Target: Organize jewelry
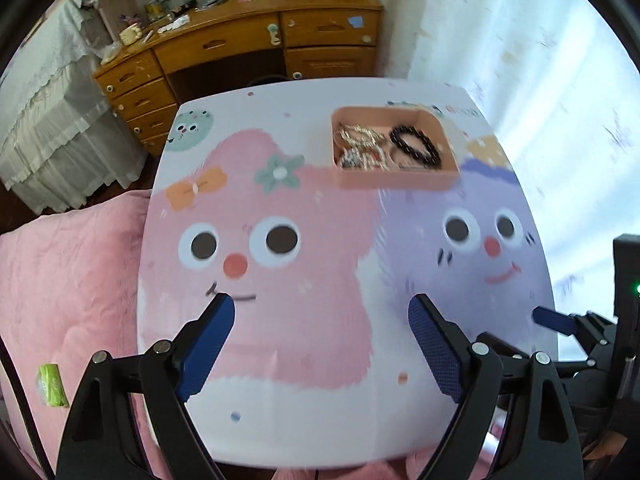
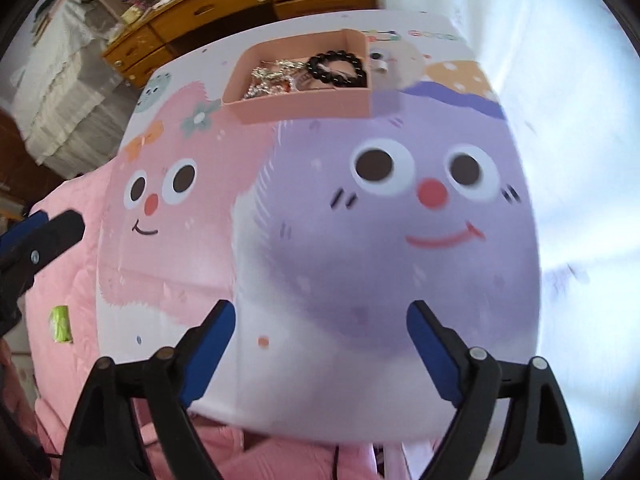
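Observation:
A pink tray (image 1: 394, 179) (image 2: 304, 110) stands at the far side of the cartoon-printed table (image 1: 304, 412) (image 2: 320, 392). Inside it lie a black bead bracelet (image 1: 416, 146) (image 2: 338, 68) on the right and a heap of silvery jewelry (image 1: 360, 148) (image 2: 272, 78) on the left. My left gripper (image 1: 322, 308) hangs open over the pink cartoon face, nothing between its blue pads. My right gripper (image 2: 320, 314) is open over the purple face, also holding nothing. Each gripper shows at the edge of the other's view: the right one's fingertip (image 1: 554, 320), the left one's fingertip (image 2: 60, 224).
A pink quilt (image 1: 68, 280) (image 2: 68, 280) lies left of the table with a small green packet (image 1: 52, 385) (image 2: 61, 325) on it. A cluttered wooden desk (image 1: 240, 40) (image 2: 224, 4) stands behind. White curtains (image 1: 540, 60) hang at the right, a lace cloth (image 1: 52, 120) at the left.

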Demonstrator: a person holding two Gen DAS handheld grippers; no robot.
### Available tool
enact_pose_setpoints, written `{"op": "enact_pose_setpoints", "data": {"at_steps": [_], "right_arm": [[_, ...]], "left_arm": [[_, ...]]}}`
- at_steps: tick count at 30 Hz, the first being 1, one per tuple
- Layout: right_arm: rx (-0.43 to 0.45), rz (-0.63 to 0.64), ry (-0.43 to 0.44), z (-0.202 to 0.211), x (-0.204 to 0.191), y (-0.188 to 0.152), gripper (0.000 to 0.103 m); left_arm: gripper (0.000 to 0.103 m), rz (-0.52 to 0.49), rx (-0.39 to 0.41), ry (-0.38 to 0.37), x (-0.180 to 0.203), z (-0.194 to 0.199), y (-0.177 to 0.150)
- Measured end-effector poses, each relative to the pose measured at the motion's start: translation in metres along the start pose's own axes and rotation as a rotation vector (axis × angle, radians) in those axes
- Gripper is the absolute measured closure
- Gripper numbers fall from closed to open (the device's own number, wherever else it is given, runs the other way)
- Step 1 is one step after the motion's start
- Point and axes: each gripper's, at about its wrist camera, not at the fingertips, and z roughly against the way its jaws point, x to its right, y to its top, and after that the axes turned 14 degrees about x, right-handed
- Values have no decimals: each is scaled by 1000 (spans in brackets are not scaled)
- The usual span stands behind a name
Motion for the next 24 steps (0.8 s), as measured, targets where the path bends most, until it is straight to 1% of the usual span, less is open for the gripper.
{"op": "enact_pose_setpoints", "data": {"at_steps": [1,4,6,8,10,12,15,18,20,21,24], "right_arm": [[12,-18,-22,11,-4,-7,13],[49,-65,-45,34,-13,-16,13],[97,-74,-65,51,-24,-23,13],[153,-72,-93,67,-34,-27,12],[195,-85,-97,77,-41,-29,12],[234,-94,-96,88,-49,-31,12],[267,-71,-94,94,-59,-31,12],[318,-35,-101,106,-65,-25,12],[352,-12,-97,118,-64,-19,12],[358,-12,-88,121,-64,-18,12],[368,22,-96,128,-62,-13,11]], "left_arm": [[16,-8,1,1,-1,6,-4],[15,-25,7,-8,-9,26,-13],[14,-31,32,-6,-13,36,-15],[8,-30,51,-4,-17,42,-14],[8,-32,77,-28,-23,49,-12],[8,-37,107,-30,-27,55,-11],[8,-21,136,-39,-31,64,-11],[8,-19,189,-23,-28,76,-9],[1,-12,216,-12,-24,83,-6],[1,-10,224,-8,-22,85,-6],[1,6,249,14,-19,92,-4]]}}
